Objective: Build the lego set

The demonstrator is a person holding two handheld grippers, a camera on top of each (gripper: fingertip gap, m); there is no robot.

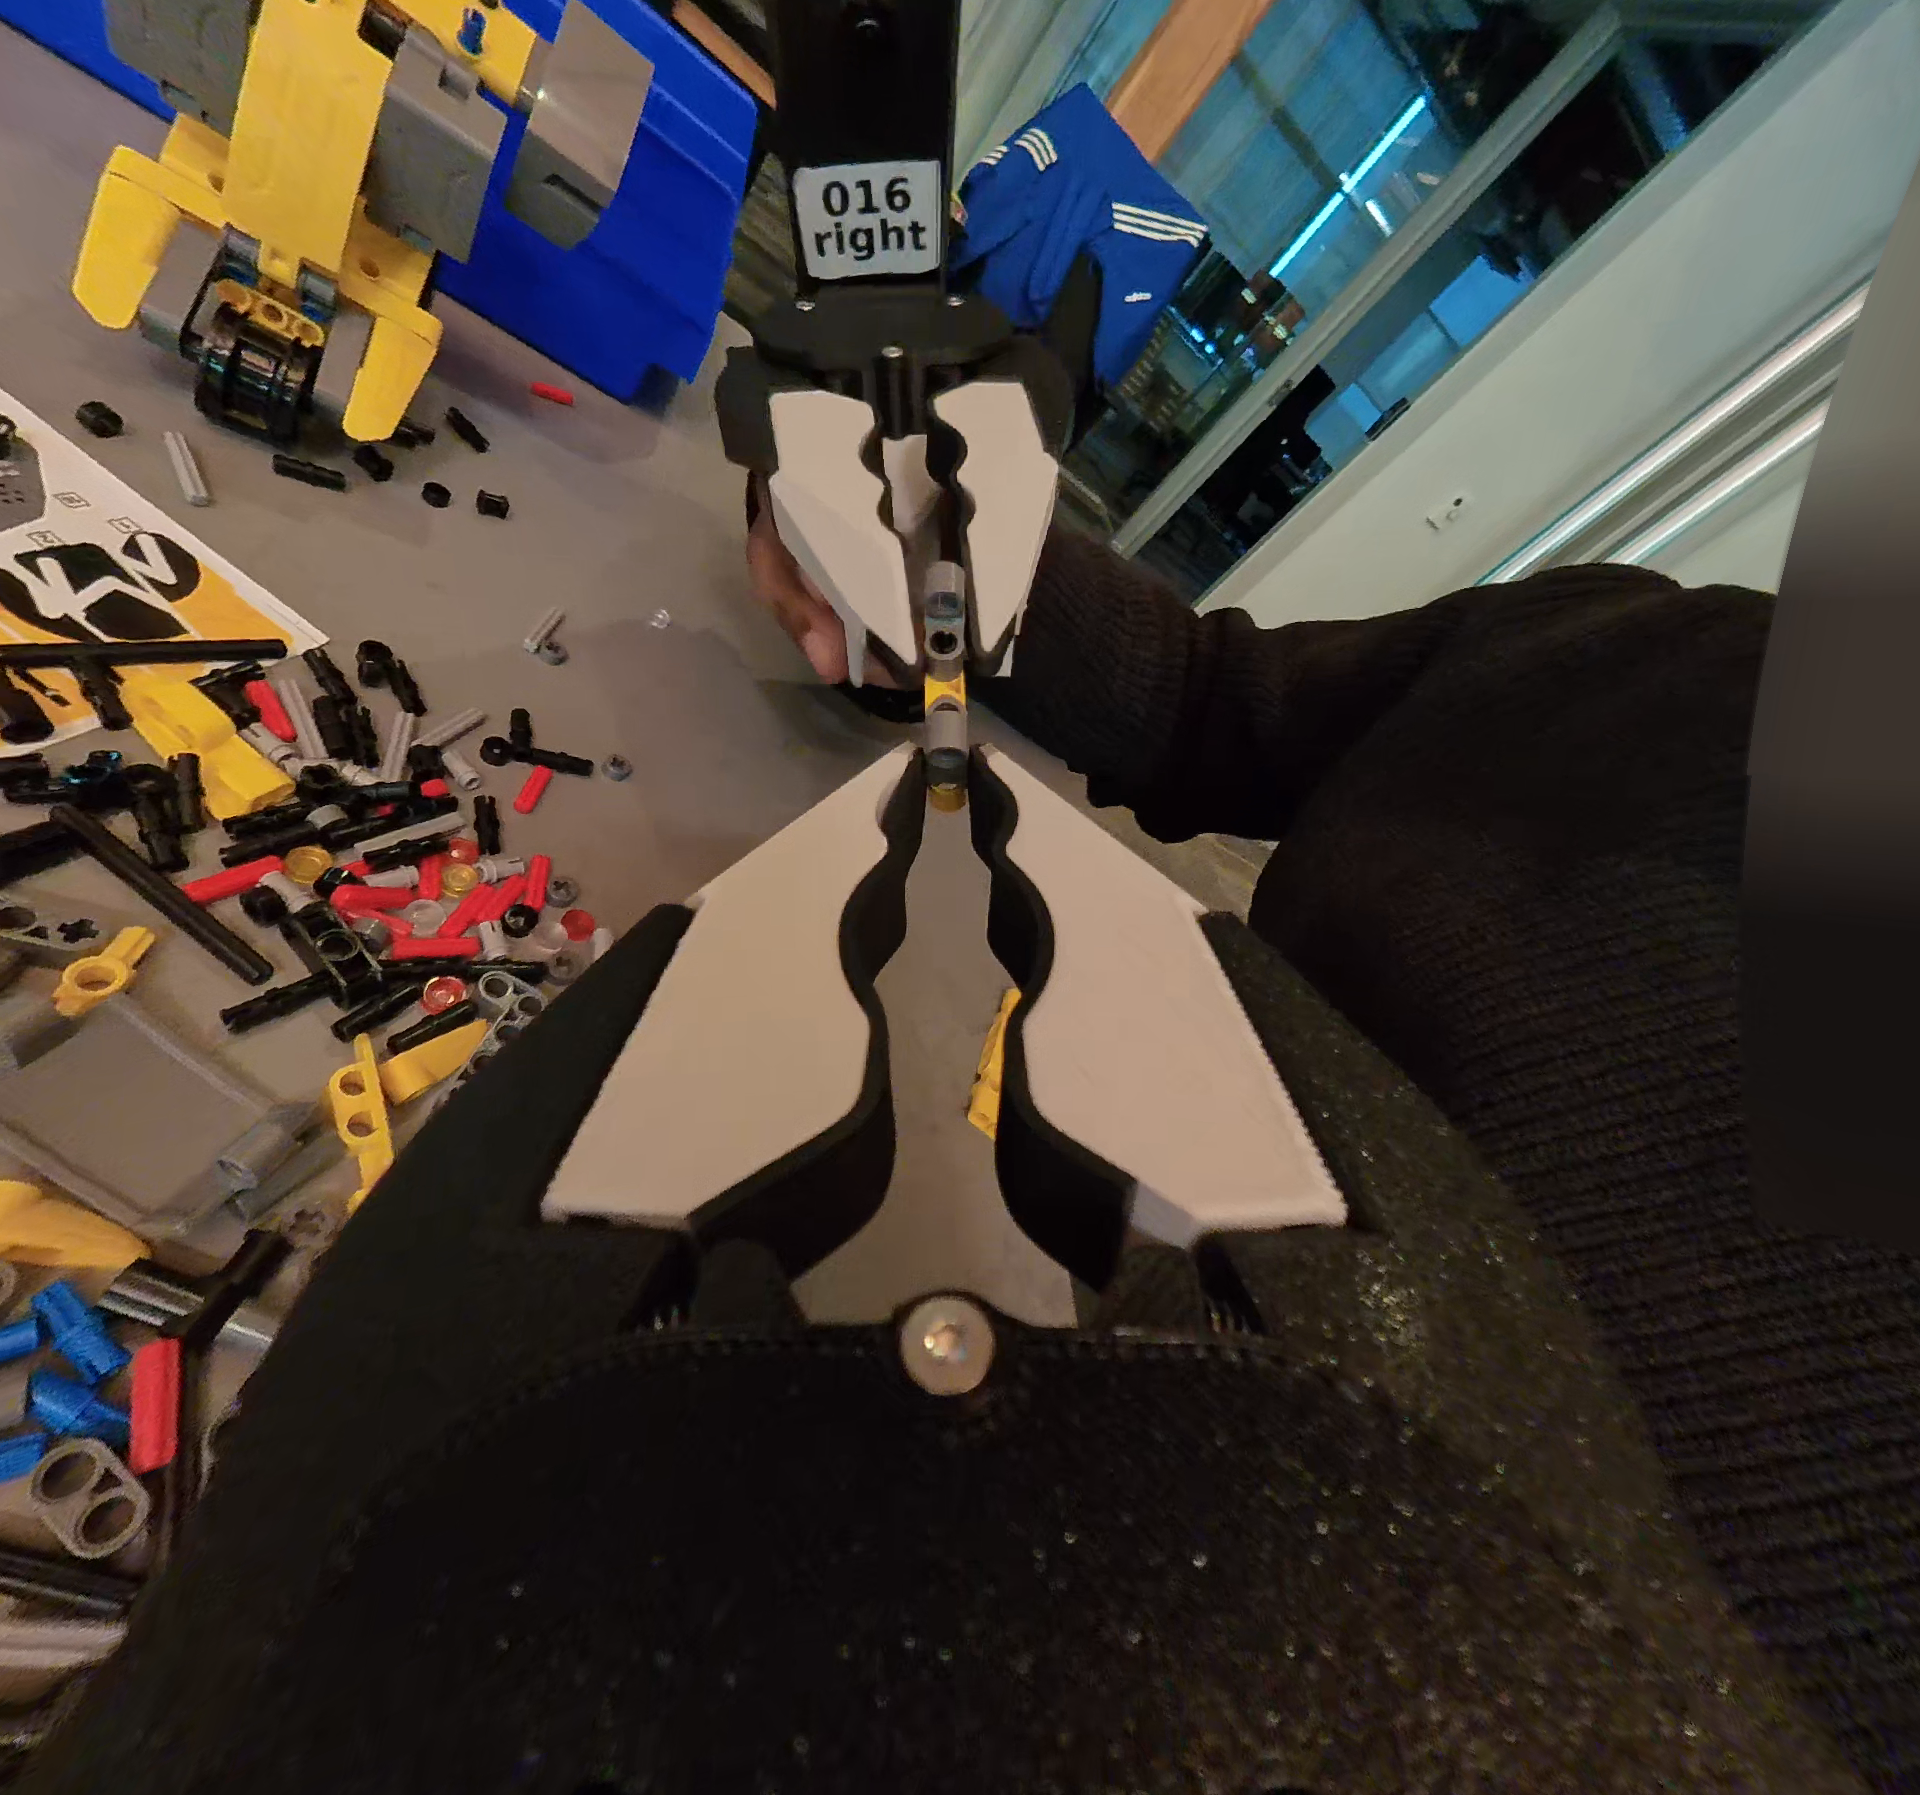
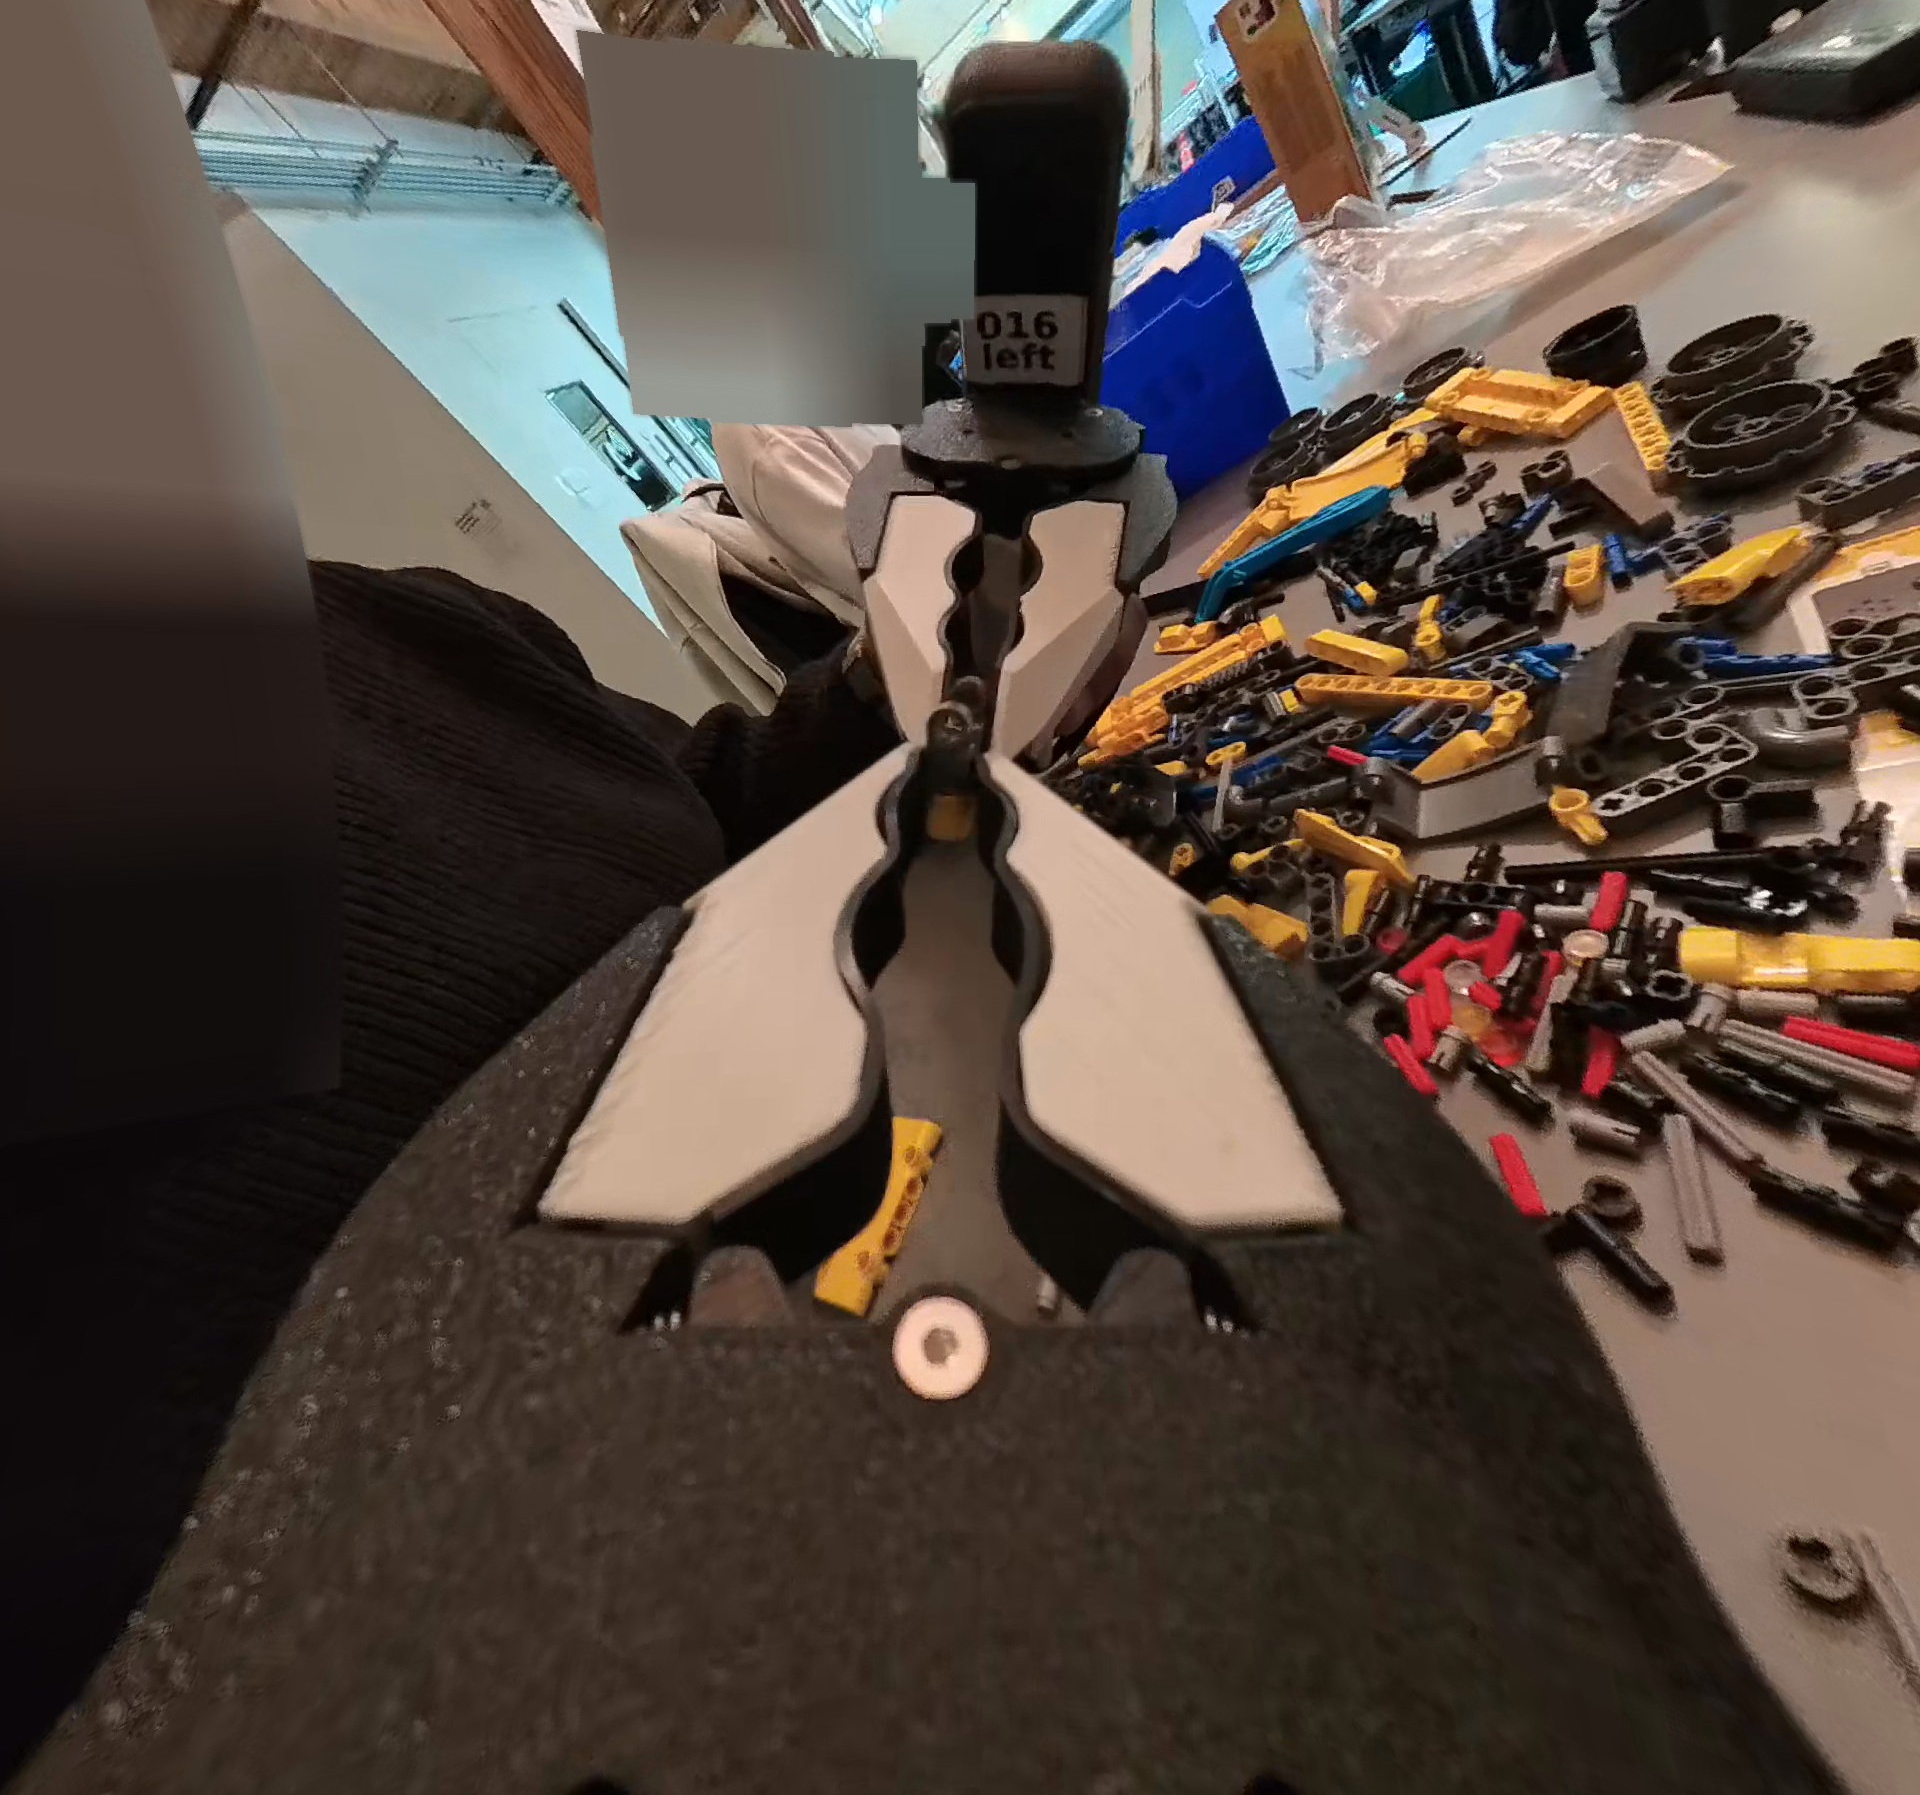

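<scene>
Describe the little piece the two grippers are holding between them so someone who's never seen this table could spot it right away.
Above the grey table, right of the loose pile of parts, the left gripper and right gripper meet tip to tip. Pinched between them is a short stack of connectors, banded grey, yellow and black. Unlike the parts lying on the table, it is held in the air by both ends.

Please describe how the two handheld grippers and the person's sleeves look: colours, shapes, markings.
Both the left gripper and the right gripper have pale grey pointed fingers with wavy black inner pads, speckled black bodies, a silver screw and a labelled black handle. The sleeves are black ribbed knit.
</scene>
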